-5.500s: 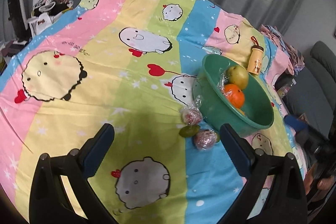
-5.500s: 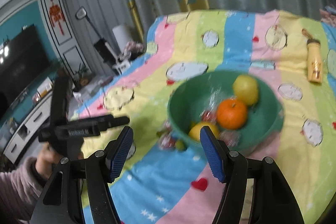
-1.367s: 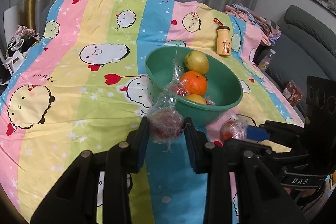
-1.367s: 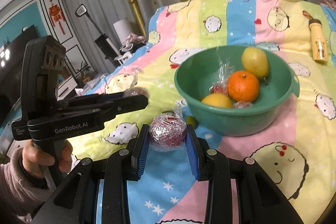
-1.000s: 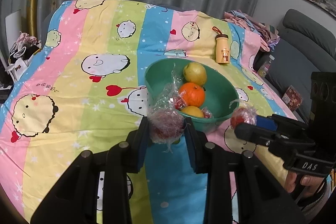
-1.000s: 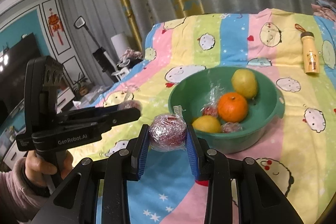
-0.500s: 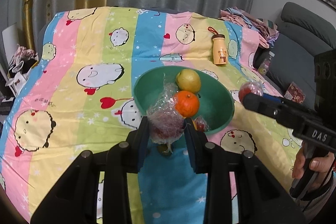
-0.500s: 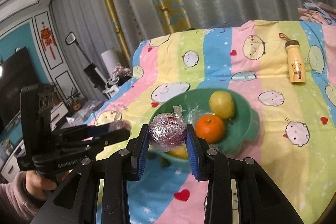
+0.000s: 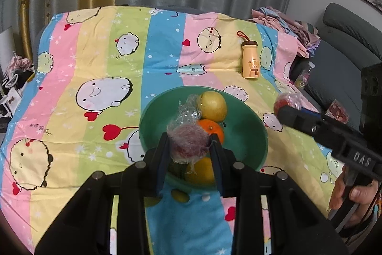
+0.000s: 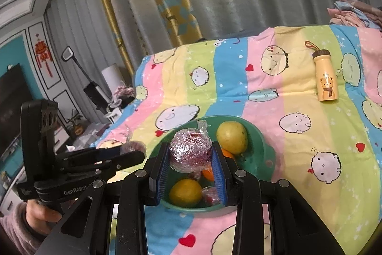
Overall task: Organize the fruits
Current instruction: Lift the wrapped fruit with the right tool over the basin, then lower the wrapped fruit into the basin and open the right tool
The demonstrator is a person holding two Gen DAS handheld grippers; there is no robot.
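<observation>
left gripper [image 9: 189, 147]: clamped on wrapped fruit [image 9: 188, 142], above bowl [image 9: 250, 135] | right gripper [image 10: 191, 157]: clamped on second wrapped fruit [image 10: 191, 149], over bowl | bowl: pear [image 10: 231, 136], orange [image 9: 212, 129], lemon [image 10: 186, 192]

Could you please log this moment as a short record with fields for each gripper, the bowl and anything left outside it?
left gripper: shut on a plastic-wrapped red fruit, held above the bowl's near side
right gripper: shut on a second wrapped red fruit, also above the bowl
green bowl: holds a yellow-green pear, an orange, a yellow citrus and a small wrapped fruit
outside bowl: small green fruit on the striped blanket
bystander item: yellow bear bottle lying beyond the bowl
</observation>
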